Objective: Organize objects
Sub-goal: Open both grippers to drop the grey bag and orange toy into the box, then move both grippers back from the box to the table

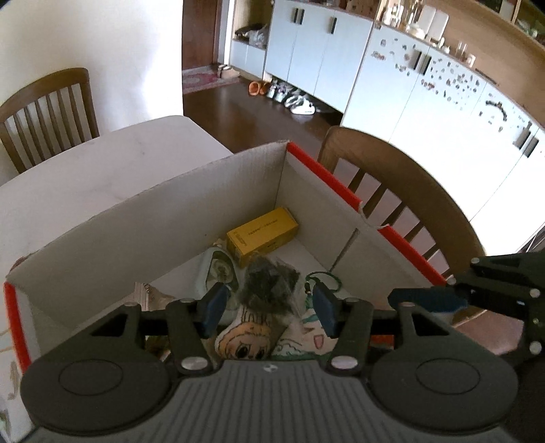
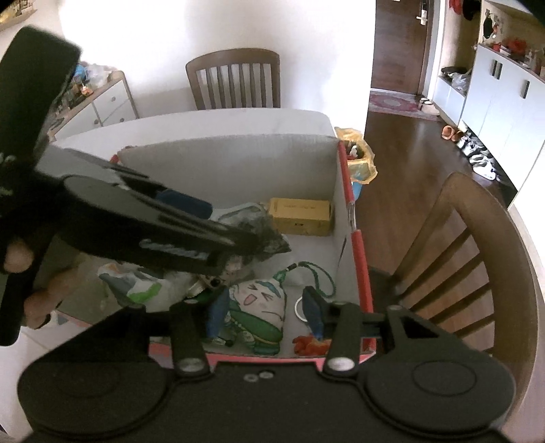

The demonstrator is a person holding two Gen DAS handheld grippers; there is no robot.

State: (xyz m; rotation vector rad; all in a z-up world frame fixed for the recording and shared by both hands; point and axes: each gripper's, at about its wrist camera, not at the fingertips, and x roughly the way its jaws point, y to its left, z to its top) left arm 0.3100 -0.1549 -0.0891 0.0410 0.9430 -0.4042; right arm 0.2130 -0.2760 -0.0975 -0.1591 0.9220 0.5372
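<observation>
you're at the drop: both jaws released over the cardboard box (image 1: 238,191); lift clear, leaving the plush pouches (image 2: 257,306) inside it.

Bright daylight indoors, strong fisheye bend, soft focus throughout.

The plain white wall (image 2: 218,30) and the white cabinet doors (image 1: 425,112) are blown out to near-featureless glare. The inside of the open white cardboard box with red edges (image 1: 170,218) lies in mild shade. Straight lines curve hard toward the dark corners. The left gripper (image 2: 224,238) crossing the right wrist view is smeared and unfocused.
</observation>
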